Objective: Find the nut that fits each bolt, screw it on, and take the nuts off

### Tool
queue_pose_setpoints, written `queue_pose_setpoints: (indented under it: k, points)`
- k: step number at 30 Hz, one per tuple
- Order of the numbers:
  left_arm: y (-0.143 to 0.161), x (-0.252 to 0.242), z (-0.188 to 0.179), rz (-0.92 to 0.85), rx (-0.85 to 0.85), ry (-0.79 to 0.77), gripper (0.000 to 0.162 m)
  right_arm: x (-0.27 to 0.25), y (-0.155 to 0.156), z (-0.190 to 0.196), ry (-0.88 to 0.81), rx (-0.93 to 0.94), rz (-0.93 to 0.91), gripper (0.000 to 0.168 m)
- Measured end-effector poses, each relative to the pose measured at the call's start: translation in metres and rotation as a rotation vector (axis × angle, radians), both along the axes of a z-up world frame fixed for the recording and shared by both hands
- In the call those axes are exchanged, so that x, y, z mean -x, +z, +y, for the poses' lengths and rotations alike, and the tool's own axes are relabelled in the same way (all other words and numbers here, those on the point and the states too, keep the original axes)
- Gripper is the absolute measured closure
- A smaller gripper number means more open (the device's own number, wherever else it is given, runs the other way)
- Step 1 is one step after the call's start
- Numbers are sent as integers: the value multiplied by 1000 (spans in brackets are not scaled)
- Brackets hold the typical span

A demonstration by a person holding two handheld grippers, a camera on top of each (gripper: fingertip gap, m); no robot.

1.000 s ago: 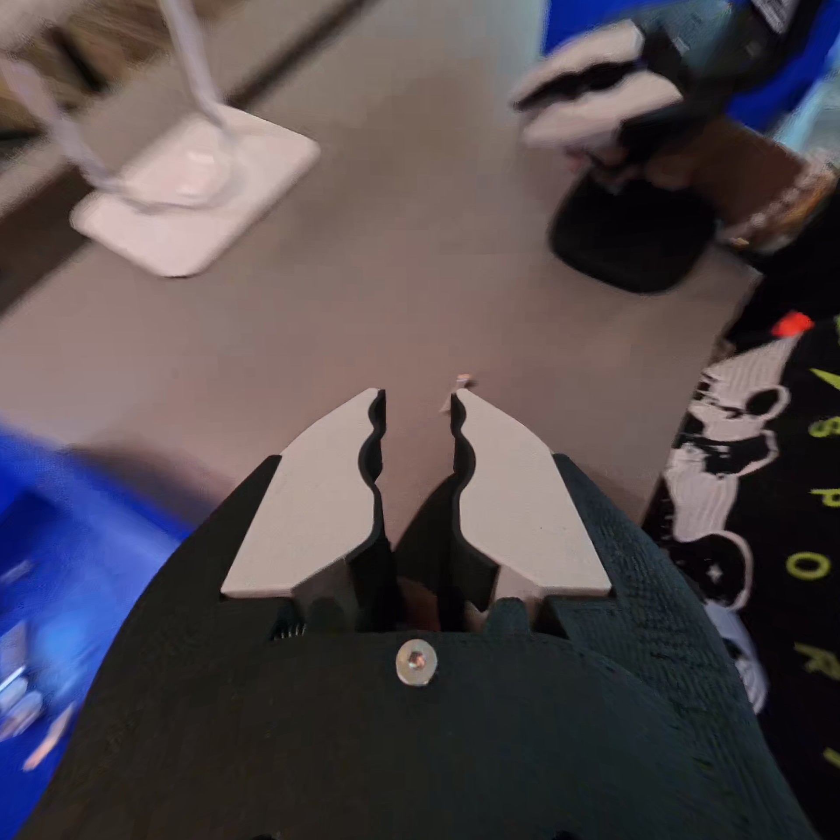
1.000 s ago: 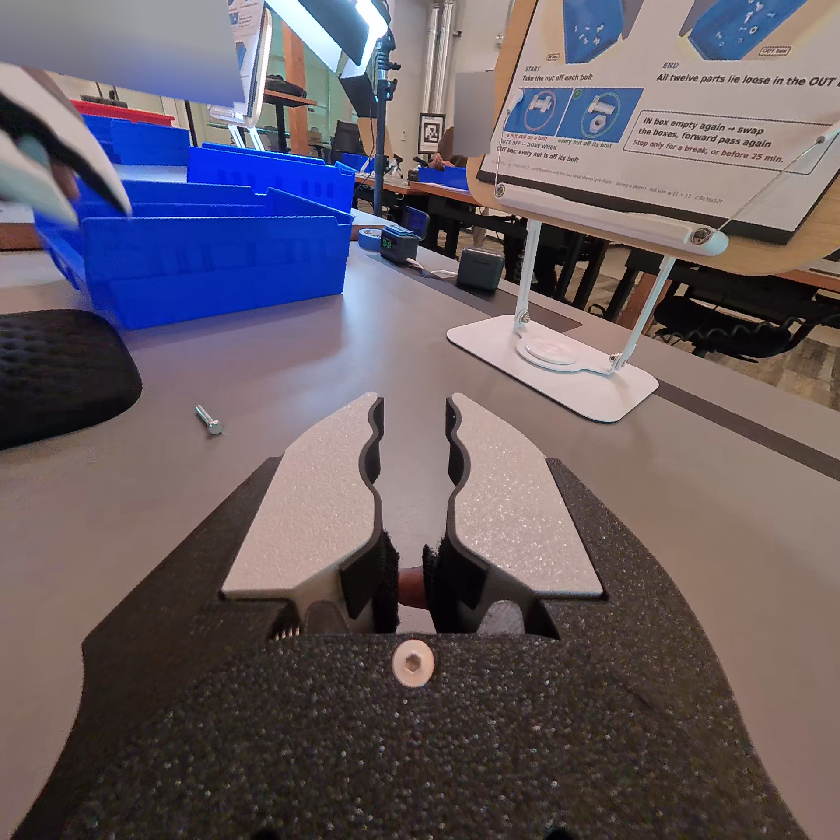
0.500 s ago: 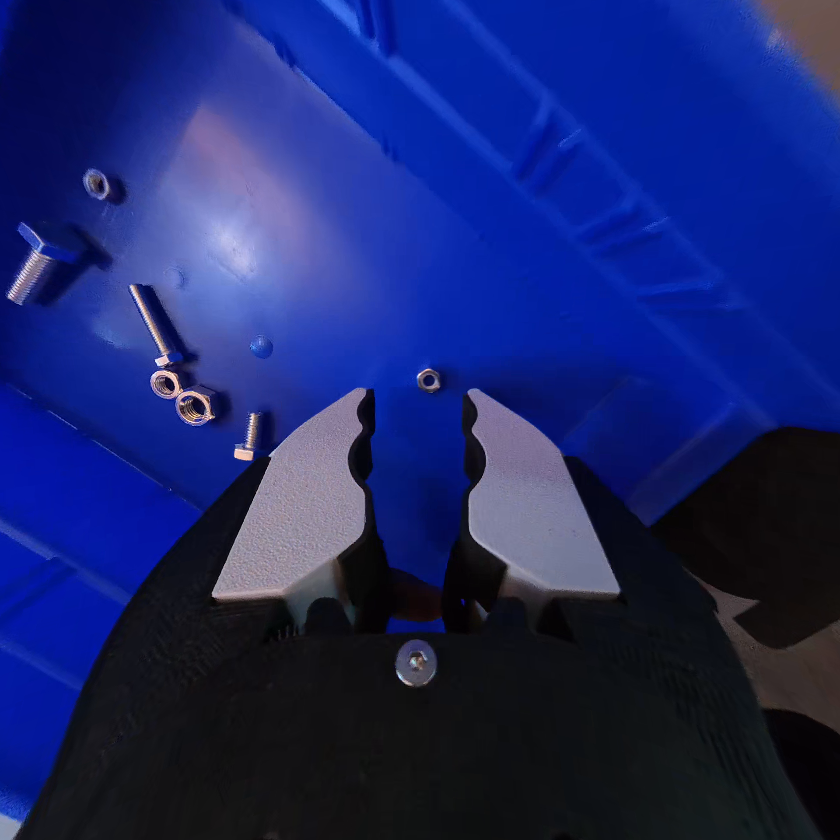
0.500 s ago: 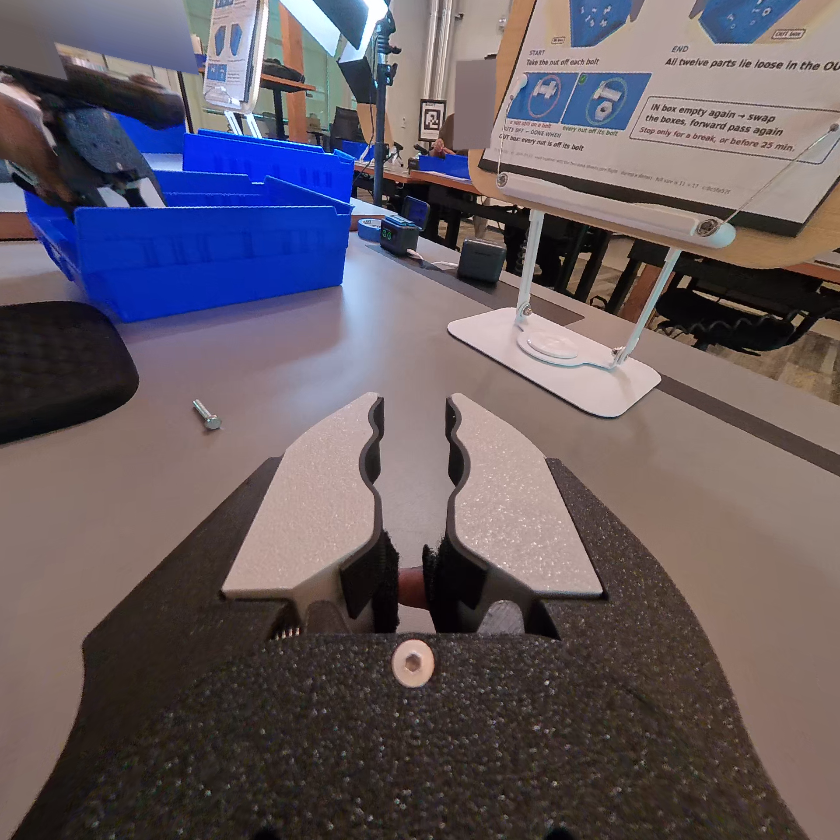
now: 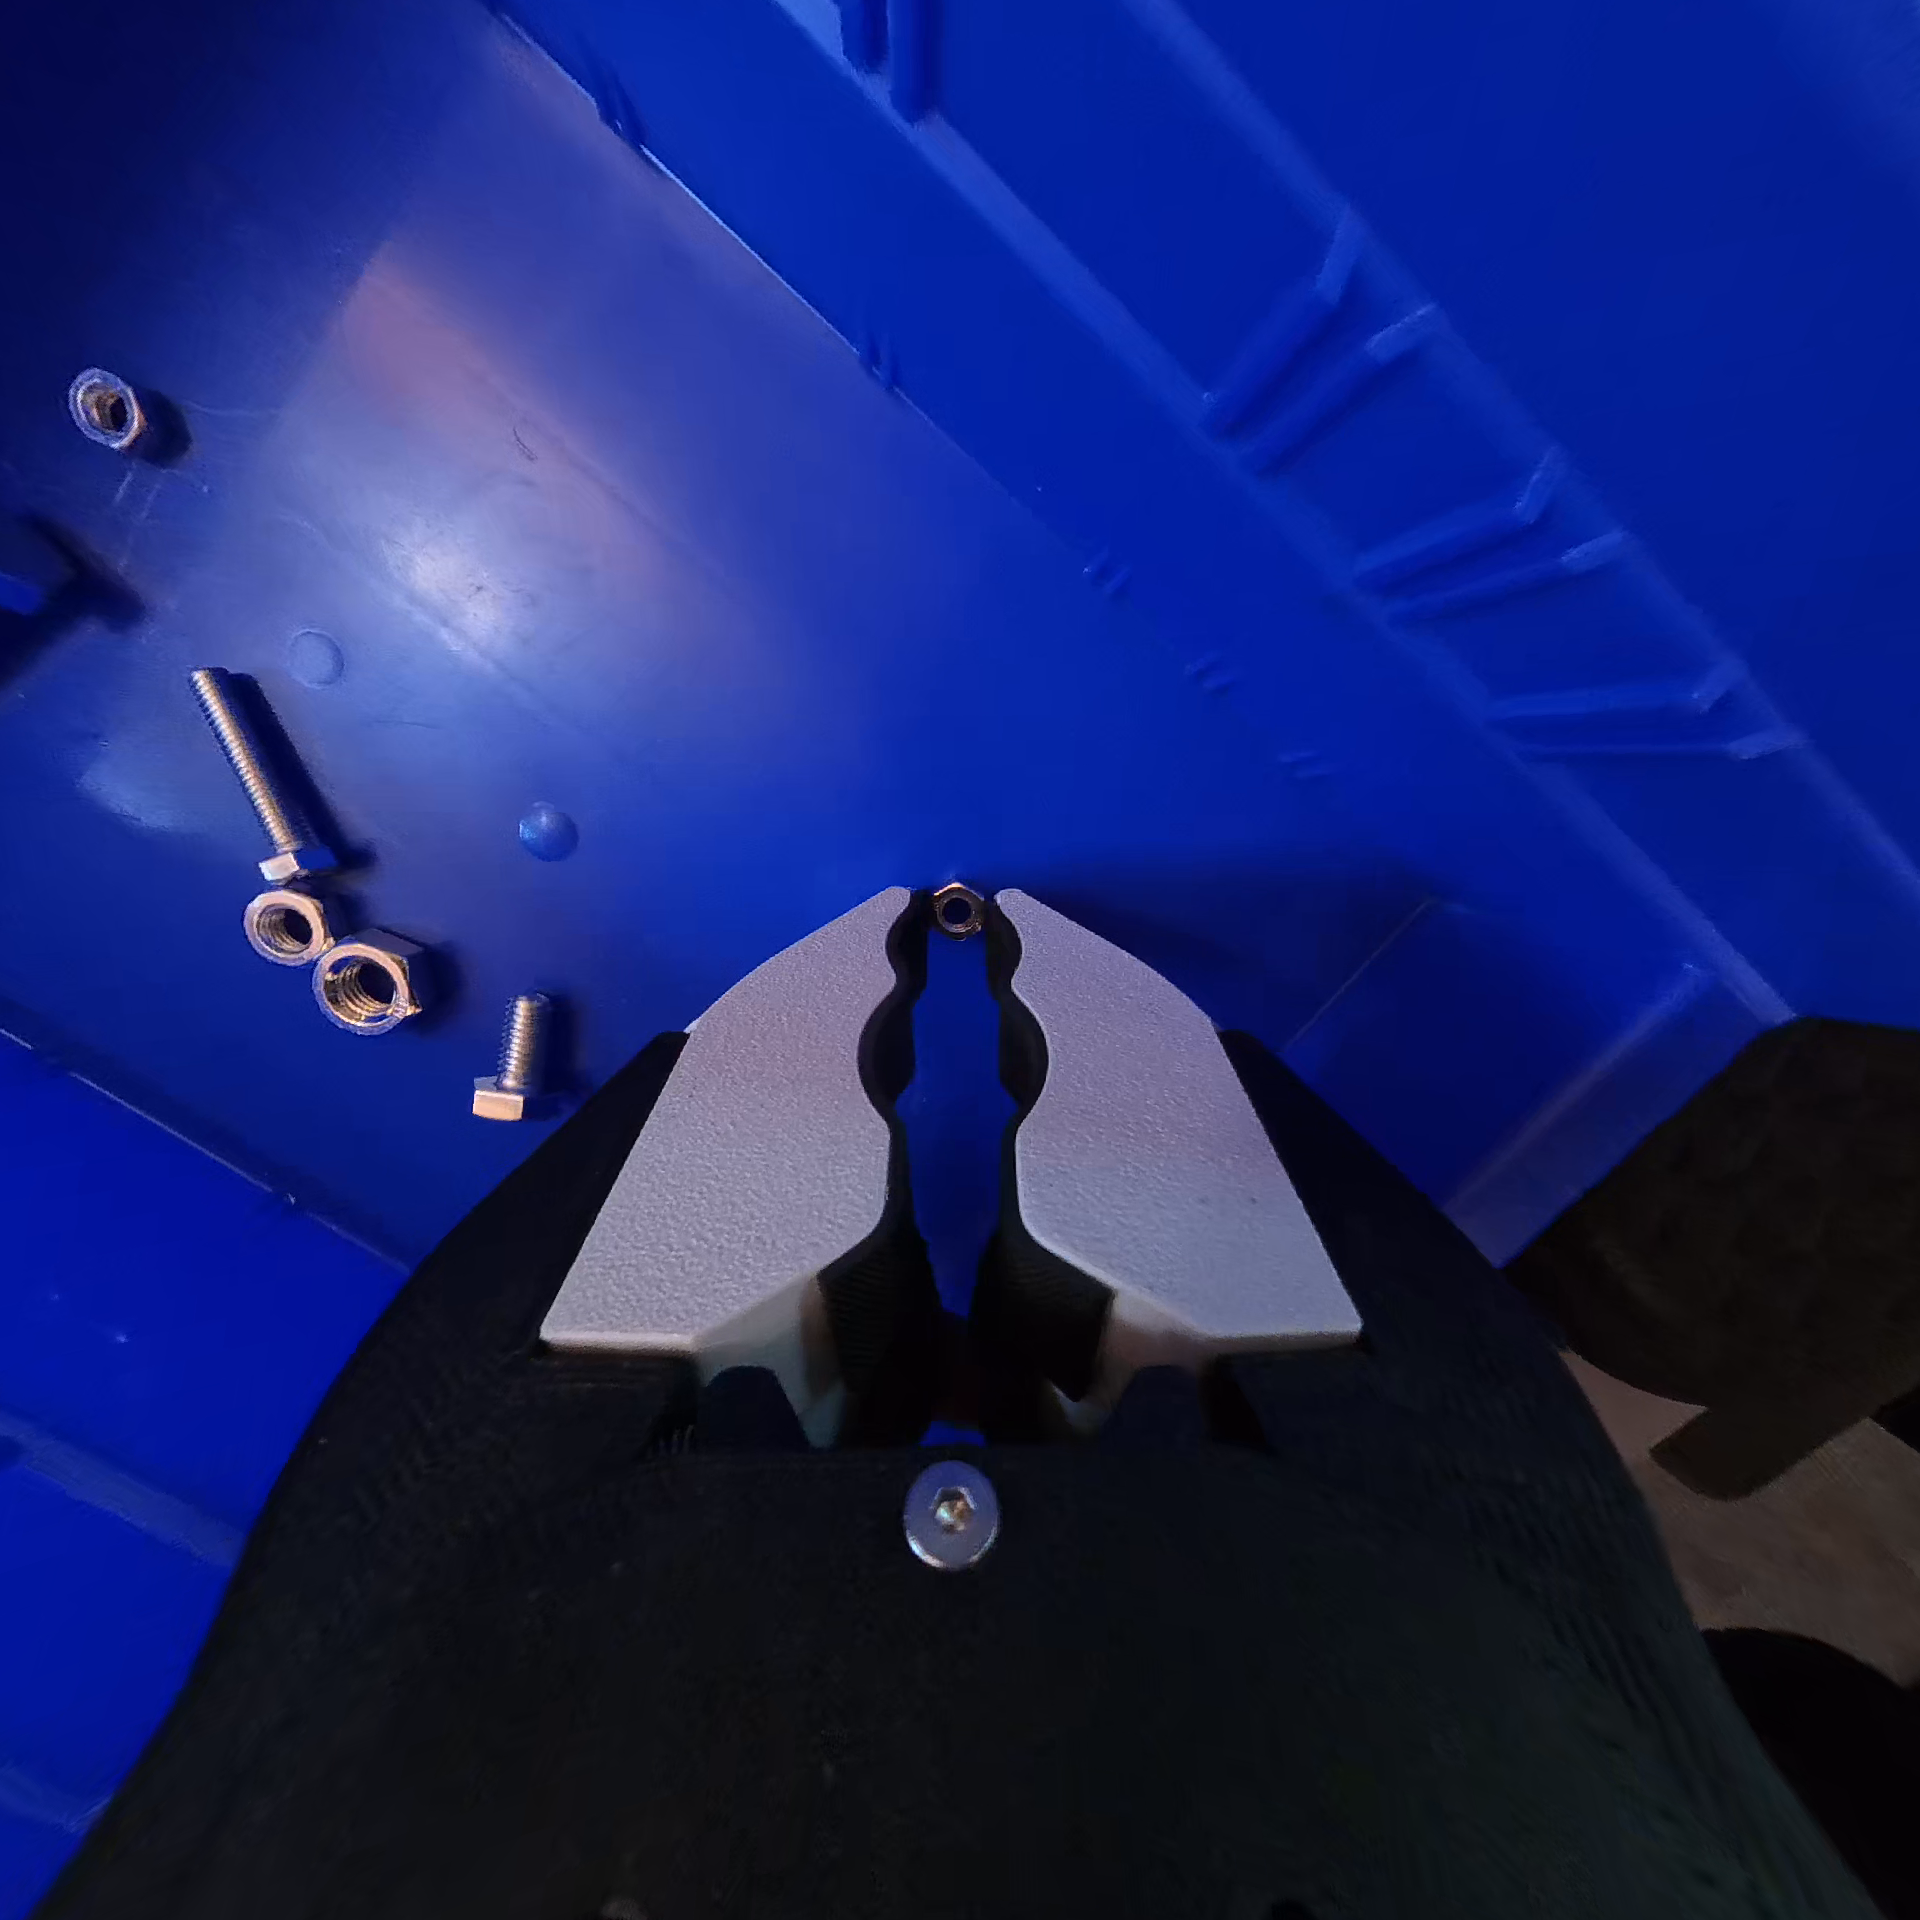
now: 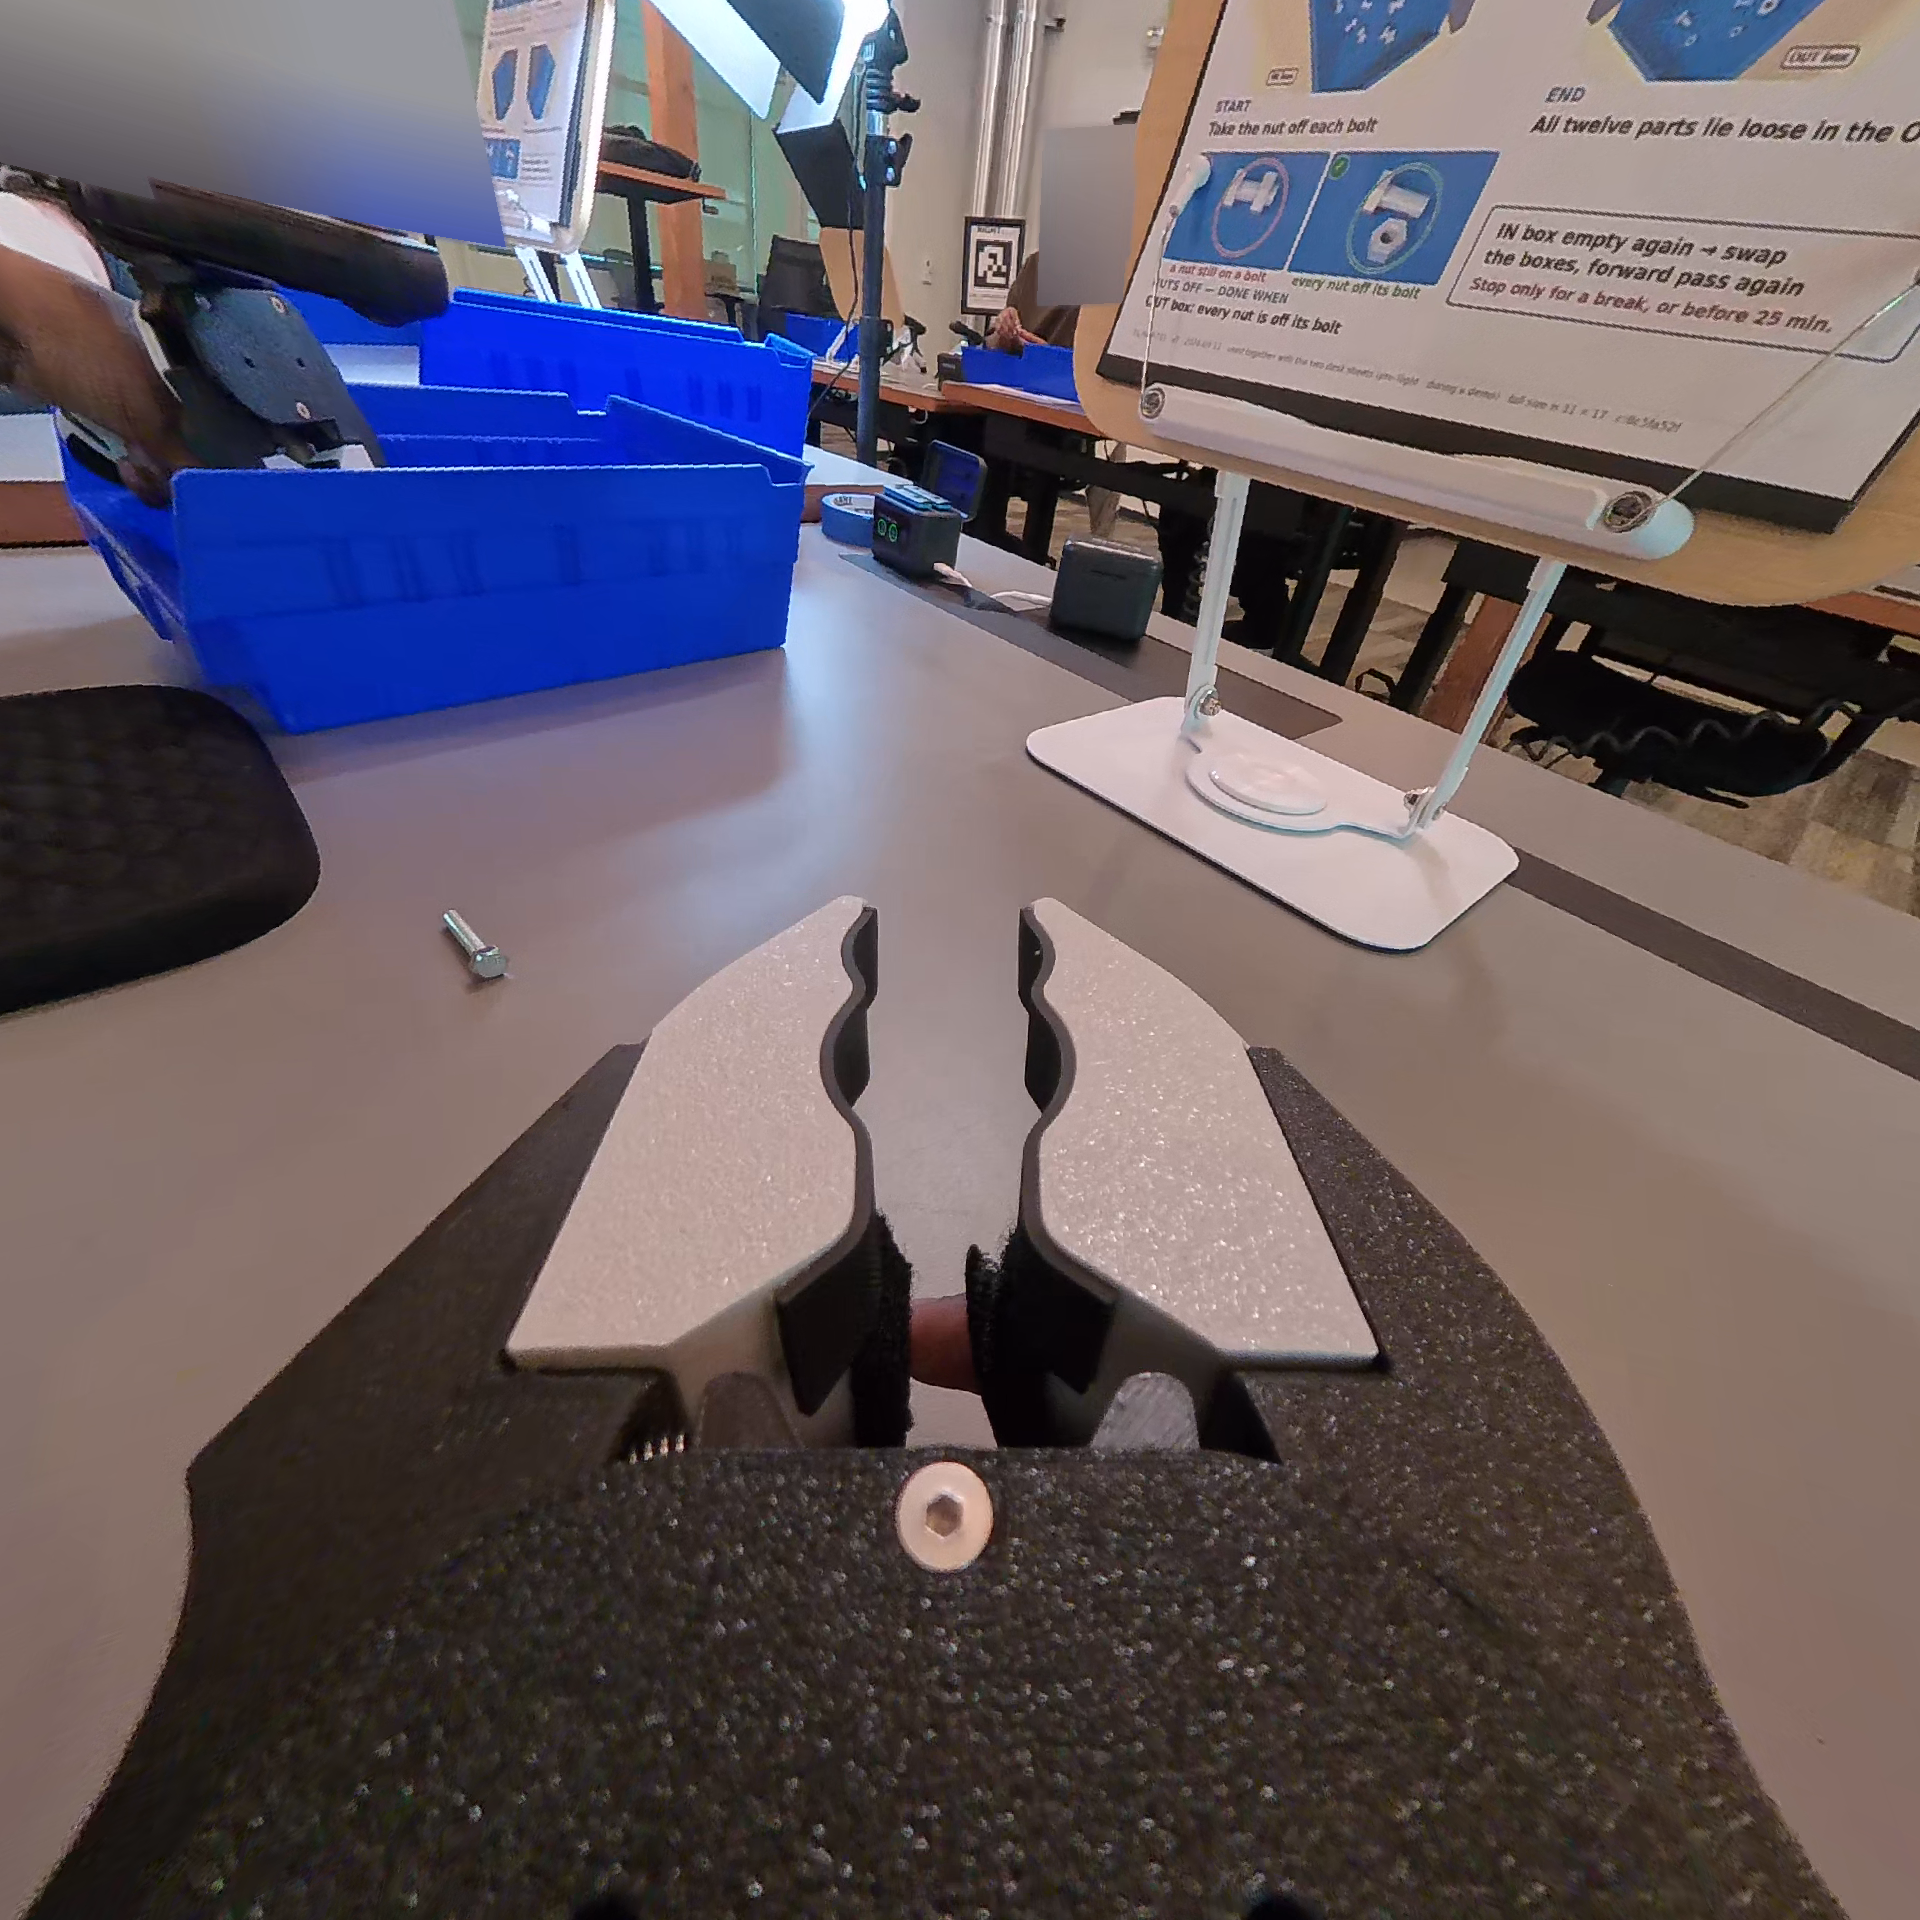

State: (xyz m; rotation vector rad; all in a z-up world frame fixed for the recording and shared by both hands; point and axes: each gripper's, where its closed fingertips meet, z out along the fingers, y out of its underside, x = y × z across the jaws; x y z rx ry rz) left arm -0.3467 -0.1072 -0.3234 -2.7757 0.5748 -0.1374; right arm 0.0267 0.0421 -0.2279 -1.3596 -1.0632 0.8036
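The left gripper (image 5: 957, 902) is pinching a small nut (image 5: 957, 912) at its fingertips inside the blue bin (image 5: 1143, 520). At nine o'clock of it are lying loose bolts (image 5: 265, 771) and larger nuts (image 5: 366, 981), none joined. The right gripper (image 6: 943, 920) is waiting part-open and empty; a small bolt (image 6: 473, 943) is lying on the table (image 6: 1558, 1195) at ten o'clock. Matching seems barely begun.

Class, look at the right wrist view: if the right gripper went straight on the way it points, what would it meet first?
Probably nothing close: the right gripper points along bare grey table. The loose bolt lies off to its left.
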Motion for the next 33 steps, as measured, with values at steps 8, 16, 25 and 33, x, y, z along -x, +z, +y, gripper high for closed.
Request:
queue_pose_setpoints:
  k: [8,16,25,33]
  points:
    - [96,-22,2,70,-334,13,151,0,0,1,2,9,6,142]
    - [118,-216,-11,38,-404,-586,151,0,0,-1,5,-3,5,142]
    - [24,-307,18,-102,-192,-683,152,0,2,-2,11,-13,17,142]
    - [-4,-317,28,-82,-109,-686,152,0,3,-2,12,-14,22,142]
